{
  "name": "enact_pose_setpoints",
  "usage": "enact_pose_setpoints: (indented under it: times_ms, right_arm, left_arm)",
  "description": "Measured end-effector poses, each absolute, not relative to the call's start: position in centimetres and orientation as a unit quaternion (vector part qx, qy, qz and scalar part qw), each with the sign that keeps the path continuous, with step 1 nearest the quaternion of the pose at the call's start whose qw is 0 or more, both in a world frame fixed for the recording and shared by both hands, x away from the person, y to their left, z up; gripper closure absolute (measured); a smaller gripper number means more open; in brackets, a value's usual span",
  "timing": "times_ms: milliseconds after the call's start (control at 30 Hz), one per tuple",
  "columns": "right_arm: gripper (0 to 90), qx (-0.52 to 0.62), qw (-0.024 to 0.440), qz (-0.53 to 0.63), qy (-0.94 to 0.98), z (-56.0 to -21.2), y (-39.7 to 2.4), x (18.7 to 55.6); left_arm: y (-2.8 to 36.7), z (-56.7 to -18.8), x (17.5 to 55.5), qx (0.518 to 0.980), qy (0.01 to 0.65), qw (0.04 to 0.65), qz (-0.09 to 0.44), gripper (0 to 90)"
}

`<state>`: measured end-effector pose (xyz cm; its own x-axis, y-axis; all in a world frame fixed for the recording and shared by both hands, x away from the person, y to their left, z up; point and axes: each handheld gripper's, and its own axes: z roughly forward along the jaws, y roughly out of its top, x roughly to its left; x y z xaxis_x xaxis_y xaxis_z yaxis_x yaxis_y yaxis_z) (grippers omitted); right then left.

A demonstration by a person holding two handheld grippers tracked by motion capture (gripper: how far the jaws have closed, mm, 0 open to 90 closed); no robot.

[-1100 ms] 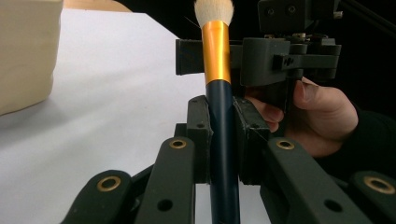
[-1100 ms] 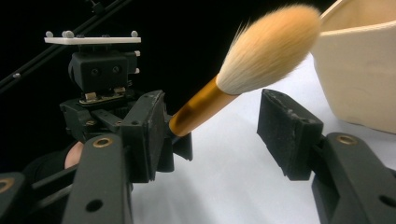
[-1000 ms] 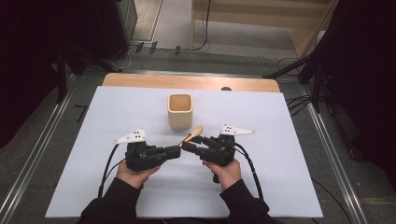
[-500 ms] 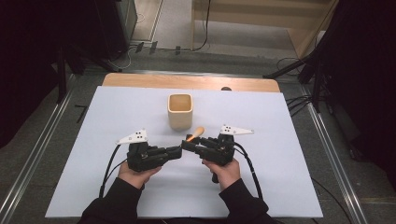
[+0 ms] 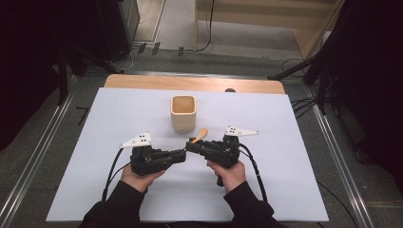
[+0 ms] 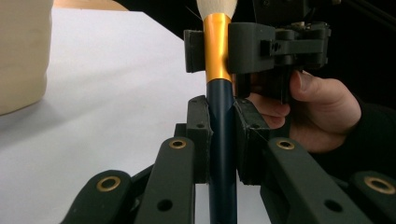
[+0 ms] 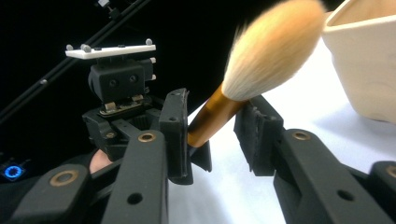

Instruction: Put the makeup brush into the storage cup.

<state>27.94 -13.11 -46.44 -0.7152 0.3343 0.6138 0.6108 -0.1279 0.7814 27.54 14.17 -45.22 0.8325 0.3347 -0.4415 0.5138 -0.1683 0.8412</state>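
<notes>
White table [image 5: 109, 190], empty beige cup [image 5: 183, 114]

No legible text, label, brand, number or sign appears on any surface in the high view, left gripper view or right gripper view.

Overhead light even on white table cover [image 5: 119, 190], no glare; floor and far room corners sink into black. Soft short shadow under beige cup [image 5: 183, 113], toward near edge. High view slightly soft, table edges bowed a little (wide lens). Left gripper view: dark handle sharp, gold band of brush [image 6: 217, 46] bright with sheen, cup at left edge blurred. Right gripper view: bristles hazy, backdrop near black, cup rim overbright at right corner.
</notes>
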Motion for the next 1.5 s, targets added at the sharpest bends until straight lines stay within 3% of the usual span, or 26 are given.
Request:
enact_pose_setpoints:
  times_ms: [567, 867, 1167, 1500]
  right_arm:
    - [77.0, -0.357, 0.146, -0.658, -0.647, -46.0, -13.3, 28.1]
    - [78.2, -0.346, 0.152, -0.652, -0.657, -45.7, -13.2, 28.1]
    - [78.2, -0.332, 0.128, -0.642, -0.679, -45.2, -13.2, 27.9]
    - [78.2, -0.314, 0.108, -0.627, -0.705, -44.7, -12.9, 27.6]
  left_arm:
    - [13.9, -45.3, 27.5, 0.771, 0.268, 0.573, -0.077, 77.3]
    - [13.8, -45.0, 27.5, 0.787, 0.254, 0.558, -0.068, 75.3]
    - [13.6, -45.1, 27.4, 0.81, 0.236, 0.531, -0.077, 49.7]
    - [14.0, -44.6, 27.4, 0.813, 0.223, 0.532, -0.081, 37.6]
